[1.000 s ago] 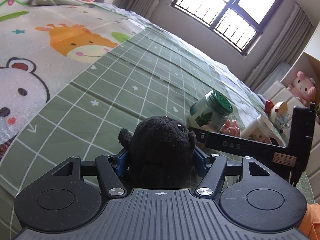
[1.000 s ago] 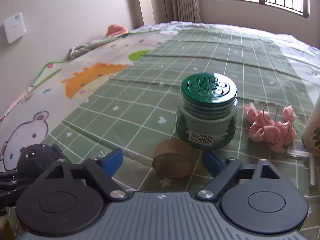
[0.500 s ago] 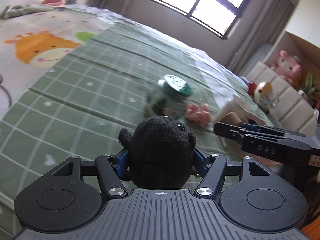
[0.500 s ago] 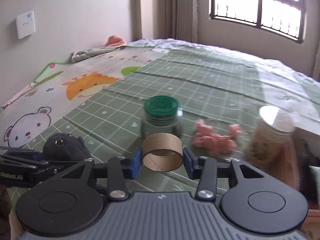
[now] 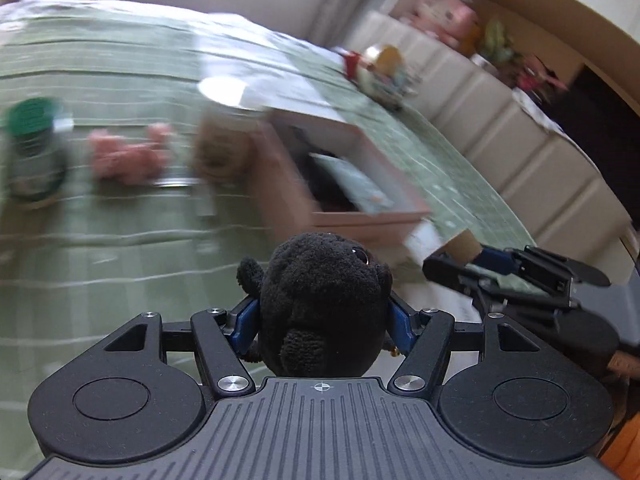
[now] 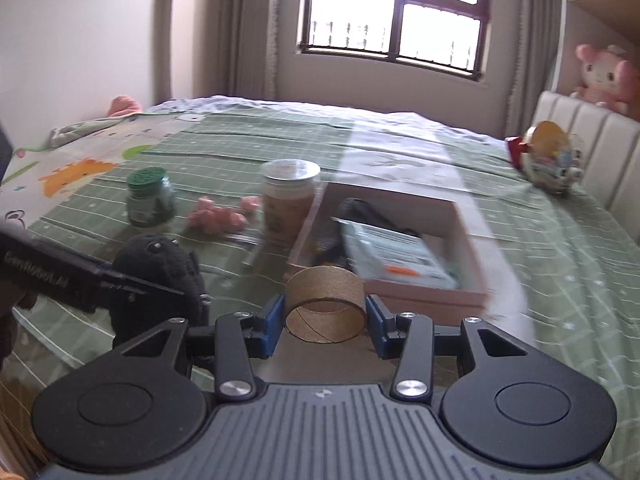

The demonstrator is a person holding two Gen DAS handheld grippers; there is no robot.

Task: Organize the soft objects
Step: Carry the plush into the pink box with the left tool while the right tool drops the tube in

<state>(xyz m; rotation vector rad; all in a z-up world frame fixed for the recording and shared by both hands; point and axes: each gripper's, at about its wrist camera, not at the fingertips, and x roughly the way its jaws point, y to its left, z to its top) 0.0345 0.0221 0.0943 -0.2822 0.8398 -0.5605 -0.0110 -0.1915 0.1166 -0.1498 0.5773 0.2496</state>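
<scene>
Carrying two loads at once. Left wrist view: left gripper (image 5: 322,326) is clenched on the black plush toy (image 5: 320,304), as it was a second ago; background is motion-blurred, and the open pink box (image 5: 360,216), absent from this view then, now lies just ahead on the green bedspread (image 5: 100,256).

Right wrist view: right gripper (image 6: 325,320) now grips the cardboard ring (image 6: 325,304) between both pads; a second ago the ring lay on the bed between open jaws, beside the green-lidded jar (image 6: 150,198). Ring is lifted, with the box beyond it.

Judgement: both pickups done; placing into the box is probably next, and not yet done.
</scene>
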